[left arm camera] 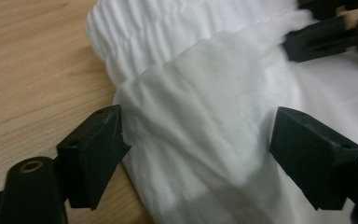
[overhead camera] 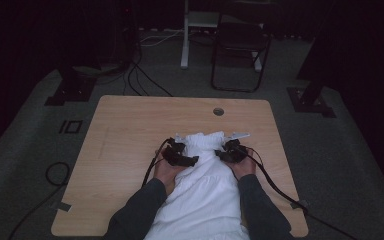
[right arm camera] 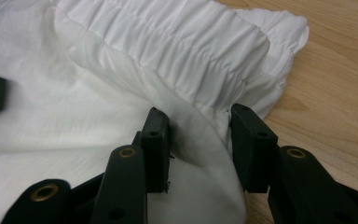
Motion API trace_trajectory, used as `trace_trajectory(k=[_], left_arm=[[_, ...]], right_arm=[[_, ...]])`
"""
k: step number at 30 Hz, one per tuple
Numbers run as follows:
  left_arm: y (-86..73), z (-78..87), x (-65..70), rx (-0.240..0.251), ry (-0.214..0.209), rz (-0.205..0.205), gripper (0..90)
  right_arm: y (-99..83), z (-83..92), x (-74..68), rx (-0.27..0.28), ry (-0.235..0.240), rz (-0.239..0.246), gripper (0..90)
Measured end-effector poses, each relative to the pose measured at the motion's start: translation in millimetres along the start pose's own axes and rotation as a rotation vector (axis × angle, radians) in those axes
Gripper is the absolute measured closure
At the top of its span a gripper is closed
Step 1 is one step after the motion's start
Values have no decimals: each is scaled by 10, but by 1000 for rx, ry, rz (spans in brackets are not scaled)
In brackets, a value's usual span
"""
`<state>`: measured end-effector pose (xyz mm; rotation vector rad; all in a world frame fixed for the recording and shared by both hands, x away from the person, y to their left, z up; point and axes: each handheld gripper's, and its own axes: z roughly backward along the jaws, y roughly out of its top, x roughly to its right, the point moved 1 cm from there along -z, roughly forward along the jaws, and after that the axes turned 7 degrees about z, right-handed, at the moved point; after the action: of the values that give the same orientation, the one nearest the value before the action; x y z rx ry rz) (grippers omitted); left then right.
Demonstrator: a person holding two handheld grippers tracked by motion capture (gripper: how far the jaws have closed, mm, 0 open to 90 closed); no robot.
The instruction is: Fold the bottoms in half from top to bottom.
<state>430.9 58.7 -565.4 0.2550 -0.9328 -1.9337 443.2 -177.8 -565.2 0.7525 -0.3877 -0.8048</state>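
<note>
Right now I have a white garment [overhead camera: 205, 185] lying flat on the wooden bench [overhead camera: 130, 130], its gathered elastic waistband [overhead camera: 203, 141] pointing away from me and the rest running back toward my side and off the near edge. My left claw [overhead camera: 181, 154] sits at the garment's left side just below the waistband; its jaws stand wide apart with a hump of cloth between them, the pads not pressing on it. My right claw [right arm camera: 200, 135] is at the opposite side, and there the jaws are pinched onto a fold of fabric [right arm camera: 200, 140] right under the waistband's end. I judge this cloth to be light, thin and limp: it will sag and crease wherever it is unsupported, and a single layer may slide out of a shallow pinch. The ruffled waistband looks thicker and gives more to bite on, so I would take hold at its two ends, deep in the jaws, and keep both sides level.
</note>
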Motion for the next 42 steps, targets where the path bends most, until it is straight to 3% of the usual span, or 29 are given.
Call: trace_trajectory(k=[3, 7, 11, 13, 15, 17, 18, 21, 23, 26, 30, 33, 35, 36, 38, 42], left_arm=[[18, -28, -13, 7, 20, -11, 138], [65, -82, 1, -3, 54, -62, 152], [113, -90, 7, -17, 61, -86, 278], [127, -88, 10, -29, 56, -97, 323], [124, -90, 12, -25, 54, -99, 331], [120, -93, 14, -21, 55, -103, 331], [121, -93, 15, -22, 55, -104, 331], [120, -94, 16, -21, 53, -103, 331], [120, -94, 12, -21, 50, -105, 331], [125, -95, 4, -18, 44, -102, 345], [143, -103, 5, -12, 40, -95, 414], [167, -99, 12, -29, 6, -77, 540], [180, -102, 17, -48, -39, -53, 657], [182, -106, 13, -55, -59, -38, 734], [189, -110, -2, -57, -76, -37, 789], [265, -56, -36, -45, -73, -66, 829]], right_arm=[[3, -1, -2, -1, -2, 2, 603], [2, -1, -10, -2, -7, -1, 601], [0, 0, -17, -2, -9, 4, 580], [2, 12, -20, -15, -27, 8, 509], [1, 31, -17, -18, -68, 18, 382], [6, 49, -9, -10, -139, 36, 264], [10, 40, 5, -11, -147, 43, 229], [26, -29, 64, -39, -134, 50, 151], [44, -72, 131, -43, -102, 24, 148], [52, -94, 184, -36, -43, 0, 231], [66, -66, 122, -18, -3, 22, 524], [68, -55, 98, -10, 16, -34, 672], [68, -50, 93, -14, 42, -78, 802], [66, -50, 87, -15, 53, -97, 823], [67, -51, 91, -15, 64, -127, 835], [89, -17, 127, 7, 97, -150, 843]])
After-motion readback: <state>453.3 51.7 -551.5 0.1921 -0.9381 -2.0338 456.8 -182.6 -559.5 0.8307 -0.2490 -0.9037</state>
